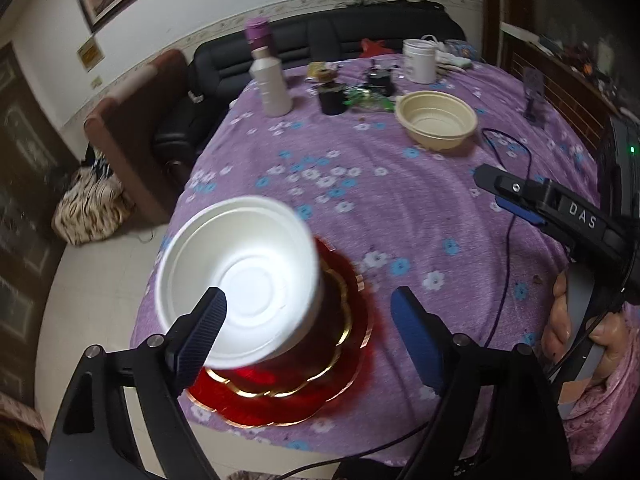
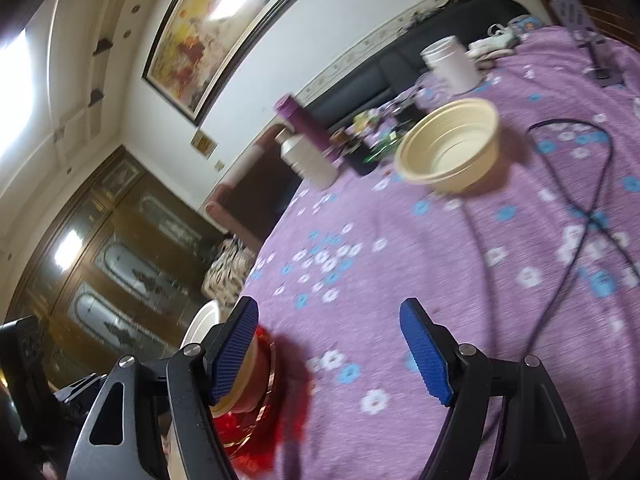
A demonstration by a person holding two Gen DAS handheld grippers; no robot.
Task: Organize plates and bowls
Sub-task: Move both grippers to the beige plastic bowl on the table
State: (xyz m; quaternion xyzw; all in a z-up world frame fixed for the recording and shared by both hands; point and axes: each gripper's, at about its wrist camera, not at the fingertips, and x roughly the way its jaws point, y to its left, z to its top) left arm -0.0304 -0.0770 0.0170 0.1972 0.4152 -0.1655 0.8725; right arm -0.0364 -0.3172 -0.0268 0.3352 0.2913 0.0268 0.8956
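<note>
A white bowl (image 1: 240,276) sits tilted on a stack of red gold-rimmed plates (image 1: 304,380) near the table's front left edge. My left gripper (image 1: 308,328) is open, its left finger (image 1: 200,332) in front of the bowl's rim. A cream bowl (image 1: 436,118) stands farther back on the table; it also shows in the right wrist view (image 2: 452,148). My right gripper (image 2: 332,352) is open and empty above the cloth, right of the red plates (image 2: 256,412) and white bowl (image 2: 202,326). The right gripper also shows at the right edge of the left wrist view (image 1: 516,196).
The round table has a purple flowered cloth (image 1: 360,208). A white bottle (image 1: 272,80), a purple flask (image 1: 258,32), a white cup (image 1: 418,60), a black cup (image 1: 332,98), small clutter and a dark cable (image 1: 508,220) lie on it. A phone stand (image 1: 534,92) stands at right. A sofa (image 1: 320,40) is behind.
</note>
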